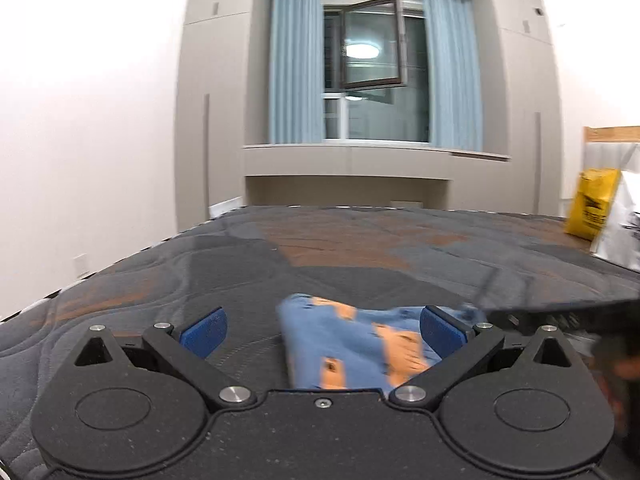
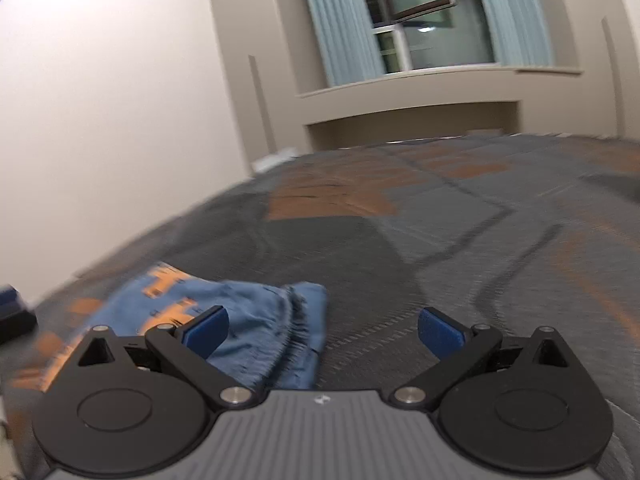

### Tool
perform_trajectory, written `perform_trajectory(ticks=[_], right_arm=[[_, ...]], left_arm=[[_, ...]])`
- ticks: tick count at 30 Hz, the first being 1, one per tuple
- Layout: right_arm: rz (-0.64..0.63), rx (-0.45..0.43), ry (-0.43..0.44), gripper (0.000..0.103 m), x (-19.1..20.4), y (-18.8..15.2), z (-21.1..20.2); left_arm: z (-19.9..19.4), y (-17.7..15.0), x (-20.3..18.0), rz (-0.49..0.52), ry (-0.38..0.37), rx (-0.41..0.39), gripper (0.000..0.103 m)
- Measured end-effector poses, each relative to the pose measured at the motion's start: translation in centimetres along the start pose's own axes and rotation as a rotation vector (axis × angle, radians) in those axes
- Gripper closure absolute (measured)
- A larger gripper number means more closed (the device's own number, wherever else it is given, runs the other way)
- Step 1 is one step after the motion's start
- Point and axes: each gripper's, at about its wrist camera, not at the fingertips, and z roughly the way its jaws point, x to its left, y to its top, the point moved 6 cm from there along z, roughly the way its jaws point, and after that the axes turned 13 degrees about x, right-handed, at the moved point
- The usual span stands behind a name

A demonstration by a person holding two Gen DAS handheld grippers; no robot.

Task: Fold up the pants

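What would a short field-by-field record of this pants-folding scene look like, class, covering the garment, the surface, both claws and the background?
garment: blue pants with orange patches, bunched in a loose heap, lying flat
surface: dark grey quilted mattress with rust-orange panels
left claw: open, pants partly between its fingers, not pinched
right claw: open, pants by its left finger, not gripped
background: open window between pale blue curtains
side item: yellow bag at the mattress's right edge

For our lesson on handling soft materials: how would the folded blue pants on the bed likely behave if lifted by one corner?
The pants would probably droop and unfold: the layers lie loose and rumpled. They look thin, so likely light. On the quilted bed cover they might bunch rather than slide.
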Motion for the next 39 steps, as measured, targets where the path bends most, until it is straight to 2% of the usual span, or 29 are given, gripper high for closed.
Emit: perform_trajectory(ticks=[2, 5, 9, 13, 16, 23, 27, 30, 35, 37, 39], right_arm=[[-0.023, 0.008, -0.069, 0.0, 0.8, -0.4, 0.1], [-0.072, 0.021, -0.119, 0.0, 2.2, -0.9, 0.4], [-0.149, 0.065, -0.218, 0.0, 3.1, -2.0, 0.9], [-0.18, 0.086, -0.268, 0.0, 2.7, -3.2, 0.7], [-0.203, 0.073, -0.302, 0.0, 2.8, -3.7, 0.4], [-0.181, 0.08, -0.258, 0.0, 1.9, -3.9, -0.2], [-0.189, 0.013, -0.204, 0.0, 2.0, -3.1, -1.5], [-0.227, -0.028, -0.23, 0.0, 2.5, -1.0, -1.0], [-0.299, 0.007, -0.241, 0.0, 3.0, 1.7, 3.2], [-0.328, 0.028, -0.293, 0.0, 2.6, 2.1, 4.7], [-0.298, 0.049, -0.315, 0.0, 1.4, 2.1, 6.0]], left_arm=[[1.3, -0.1, 0.2, -0.01, 0.015, 0.027, 0.001], [3.0, -0.7, 0.8, -0.011, 0.045, 0.092, 0.001], [5.0, -3.1, 2.2, 0.0, 0.07, 0.218, 0.001], [5.4, -4.5, 4.1, -0.093, -0.012, 0.274, 0.0], [6.2, -4.8, 4.8, -0.116, -0.059, 0.316, 0.001], [5.7, -4.4, 5.5, -0.101, -0.108, 0.303, 0.001], [4.6, -1.4, 5.1, -0.034, -0.114, 0.195, 0.001], [6.3, 1.0, 4.3, 0.031, -0.062, 0.15, 0.001], [11.8, 1.9, 4.2, 0.085, 0.047, 0.223, 0.001], [12.9, 1.8, 4.6, 0.064, 0.033, 0.238, 0.0], [13.6, 1.3, 5.0, 0.04, 0.007, 0.258, 0.0]])
